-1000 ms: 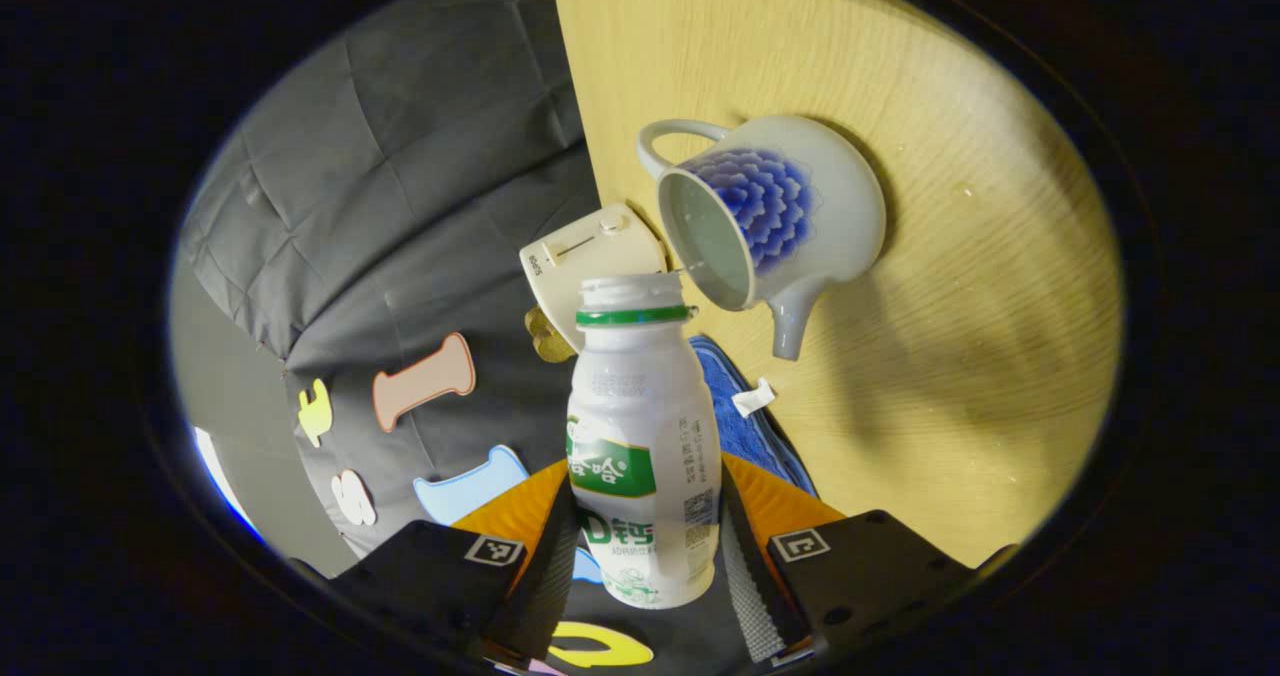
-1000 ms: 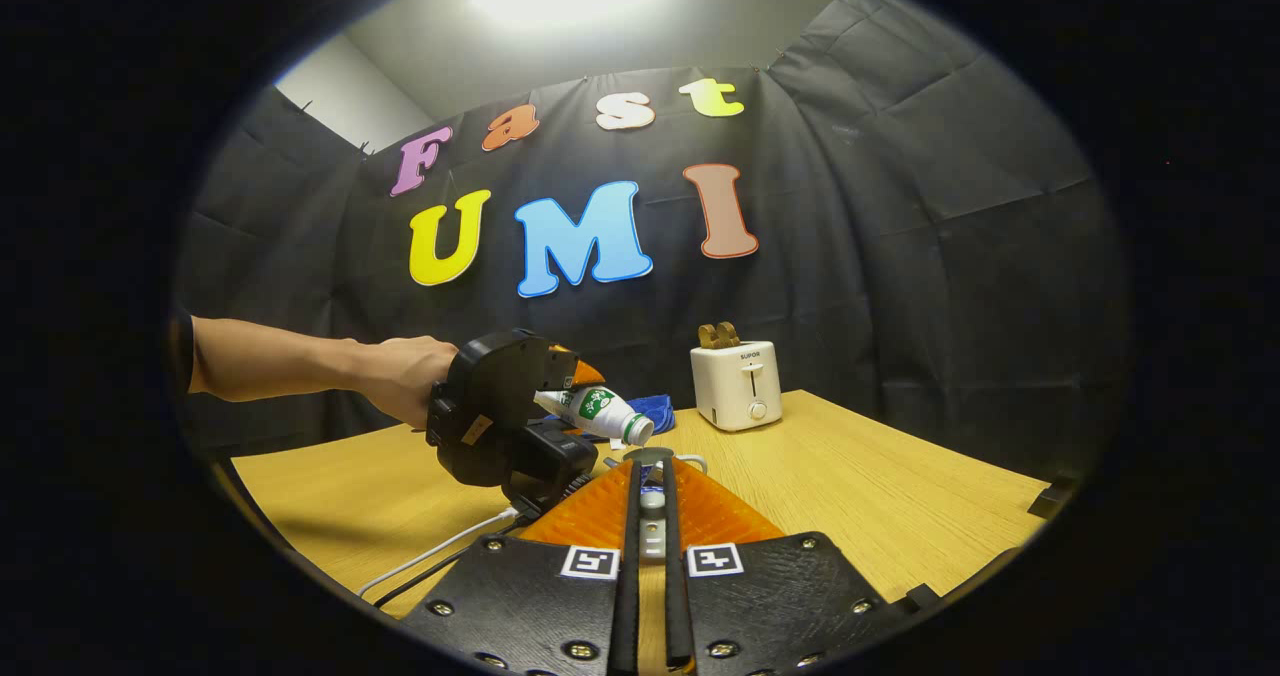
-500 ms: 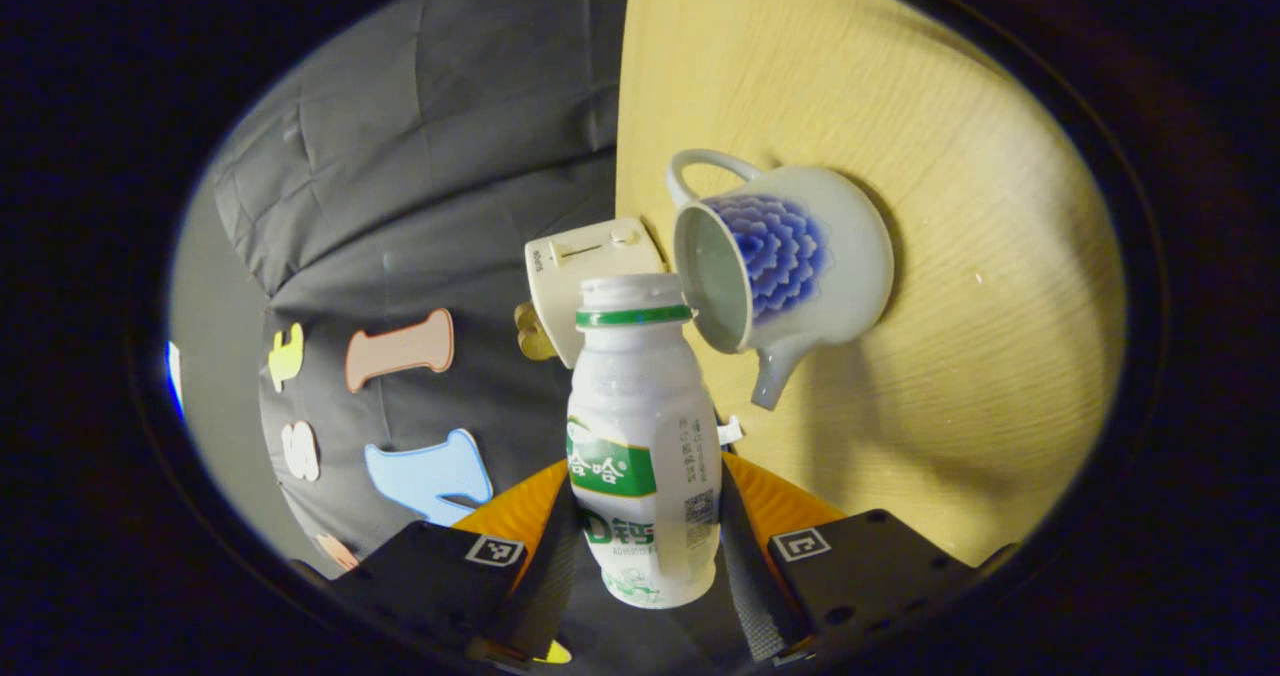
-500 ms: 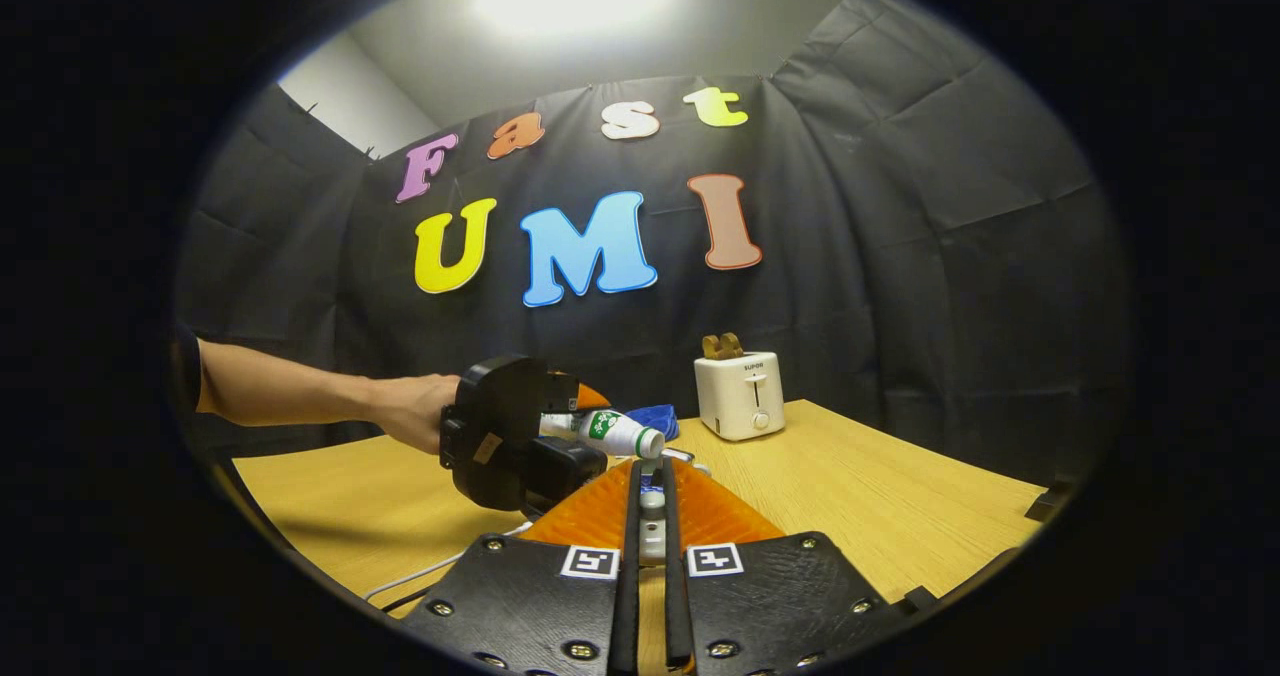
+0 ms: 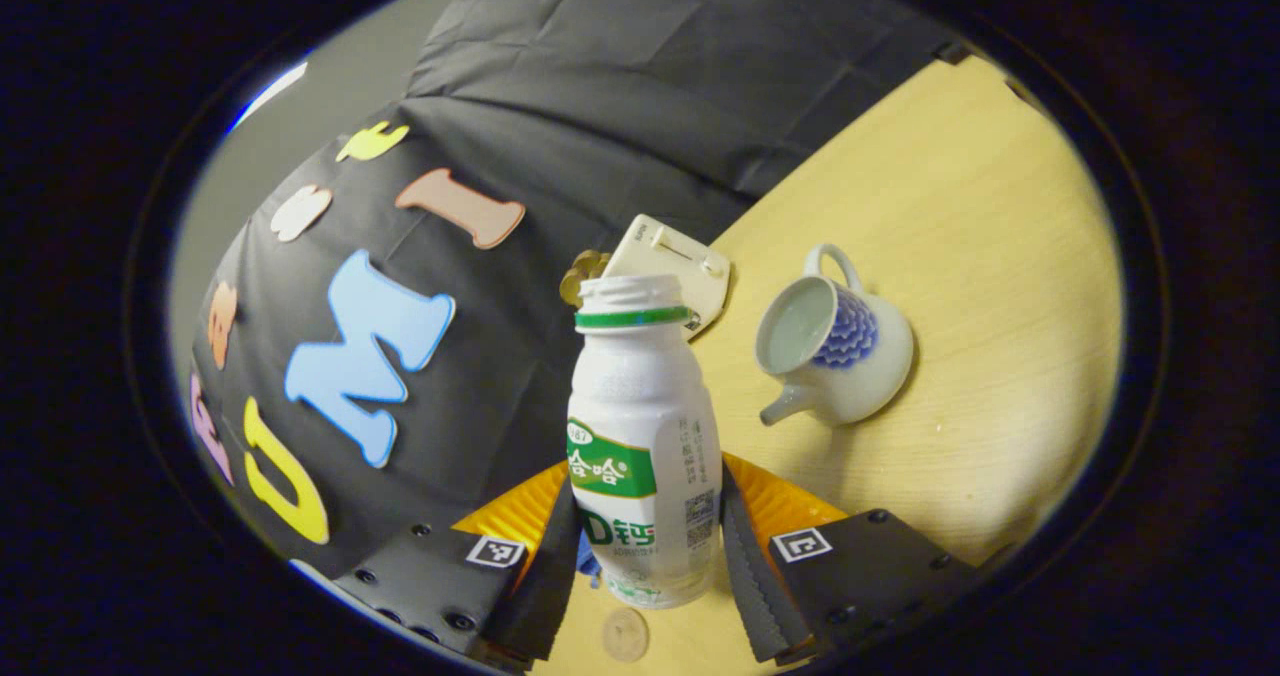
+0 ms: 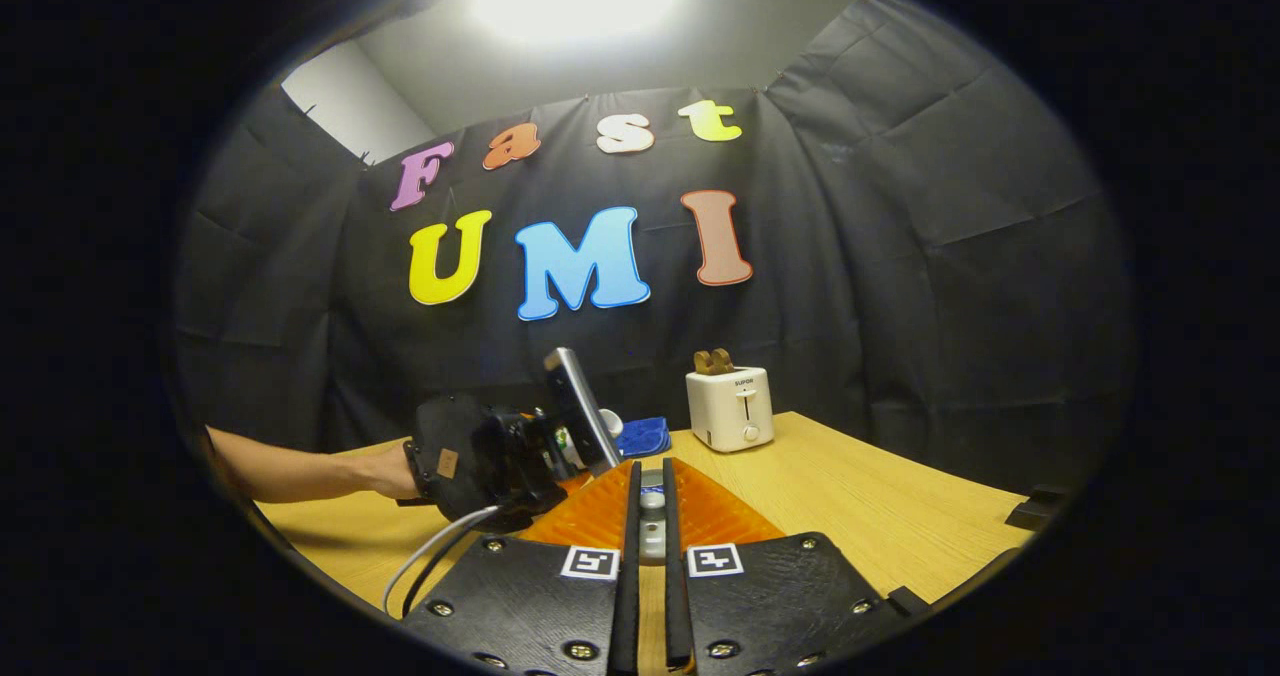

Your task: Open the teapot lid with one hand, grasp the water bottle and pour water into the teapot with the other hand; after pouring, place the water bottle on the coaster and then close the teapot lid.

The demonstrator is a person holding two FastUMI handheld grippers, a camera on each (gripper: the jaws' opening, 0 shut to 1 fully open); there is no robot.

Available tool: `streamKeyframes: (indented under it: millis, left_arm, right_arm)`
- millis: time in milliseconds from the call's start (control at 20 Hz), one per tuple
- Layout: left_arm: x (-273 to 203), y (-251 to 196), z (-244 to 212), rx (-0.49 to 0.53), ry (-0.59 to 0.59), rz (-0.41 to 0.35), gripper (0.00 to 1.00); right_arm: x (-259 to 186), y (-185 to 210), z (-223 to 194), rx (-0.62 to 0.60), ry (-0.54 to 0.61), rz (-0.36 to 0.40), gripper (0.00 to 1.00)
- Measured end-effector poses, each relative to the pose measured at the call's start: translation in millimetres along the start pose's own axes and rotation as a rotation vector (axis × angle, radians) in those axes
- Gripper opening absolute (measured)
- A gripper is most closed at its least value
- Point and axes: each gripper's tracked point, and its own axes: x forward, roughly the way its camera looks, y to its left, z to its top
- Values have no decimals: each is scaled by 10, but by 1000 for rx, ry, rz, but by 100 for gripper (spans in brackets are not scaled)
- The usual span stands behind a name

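Observation:
My left gripper (image 5: 648, 521) is shut on a white water bottle (image 5: 640, 426) with a green label and an uncapped mouth. The bottle stands apart from the white teapot (image 5: 835, 356) with a blue flower pattern, which sits lidless on the wooden table (image 5: 980, 286) to the right of the bottle. A small round coaster (image 5: 625, 636) lies on the table just below the bottle's base. My right gripper (image 6: 650, 471) is shut on the teapot lid (image 6: 651, 528), held in the air. The left gripper (image 6: 480, 456) and the hand holding it also appear in the right gripper view.
A white toaster (image 5: 680, 266) (image 6: 730, 408) with toast in it stands at the table's back edge by the black wall. A blue cloth (image 6: 640, 436) lies left of the toaster. A white cable (image 6: 430, 556) trails from the left gripper.
The bottle has swung back from lying tipped with its mouth at the teapot's opening and moved away from the teapot, lower toward the table. The right gripper has kept still with the lid.

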Motion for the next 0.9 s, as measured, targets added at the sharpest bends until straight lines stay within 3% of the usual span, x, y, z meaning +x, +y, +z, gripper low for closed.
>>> streamKeyframes:
  millis: [300,350,400,500,550,650,700,800,900]
  left_arm:
    - [-343,417,-262,-378,-71,120,80]
    - [-403,486,-312,-450,-83,127,75]
    - [-450,577,-372,-525,-96,142,81]
    - [-526,760,-522,-681,-111,147,80]
    - [-565,882,-581,-764,-122,141,69]
    - [-696,1233,-704,-933,-159,158,80]
    - [-770,1456,-806,-1006,-179,178,80]
    - [-947,1727,-1027,-1071,-191,226,80]
    - [-1090,1988,-1198,-1063,-185,295,80]
  right_arm:
    - [370,202,-293,-54,104,41,11]
    - [463,244,-330,-62,118,48,11]
    - [555,295,-355,-69,130,57,11]
    - [754,368,-370,-85,142,65,11]
    - [861,393,-366,-91,145,66,11]
    - [1055,423,-357,-100,148,63,11]
    - [1151,415,-348,-108,147,55,11]
    - [1352,387,-329,-139,148,38,10]
    - [1561,350,-348,-144,158,23,11]
